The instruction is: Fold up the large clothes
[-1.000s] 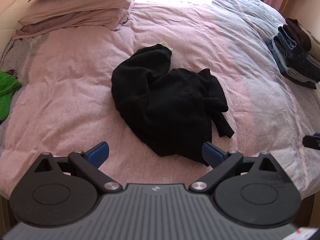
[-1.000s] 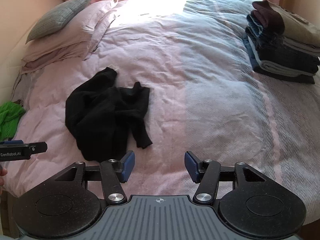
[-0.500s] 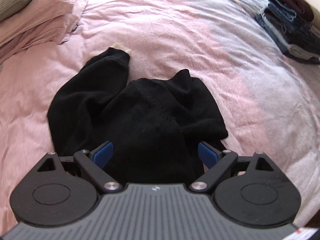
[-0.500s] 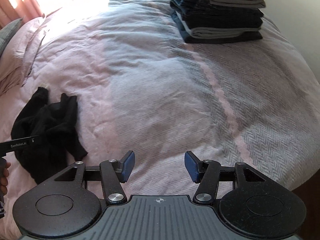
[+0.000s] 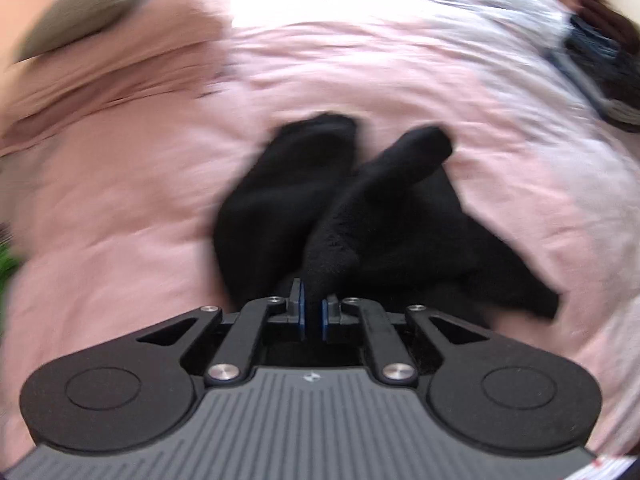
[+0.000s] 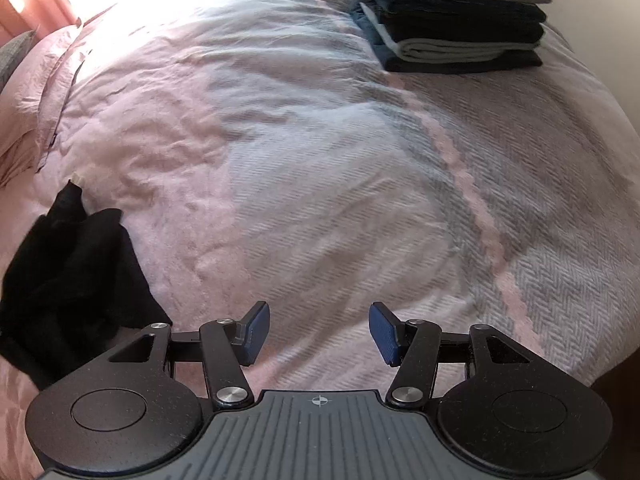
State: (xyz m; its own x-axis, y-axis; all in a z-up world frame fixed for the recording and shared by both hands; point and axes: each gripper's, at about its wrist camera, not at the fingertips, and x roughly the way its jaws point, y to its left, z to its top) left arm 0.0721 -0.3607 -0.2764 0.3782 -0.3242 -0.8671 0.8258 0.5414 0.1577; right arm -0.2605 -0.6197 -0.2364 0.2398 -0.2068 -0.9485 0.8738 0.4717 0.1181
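Stack of folded clothes (image 6: 456,20) at bed's far right corner; grey cushion (image 5: 92,4) on pink pillows (image 5: 100,76) at far left. Bed (image 6: 360,184) cover: pink and grey herringbone weave, wrinkled. Black sweater (image 5: 360,216), soft knit, crumpled, near bed's near left edge. Left gripper (image 5: 313,312) jaws pinched onto a sweater fold. Right gripper (image 6: 318,334) jaws wide apart, holding nothing, above bare cover.

The whole left wrist view is motion-blurred — the folded clothes stack (image 6: 452,12) is cut off by the top edge.
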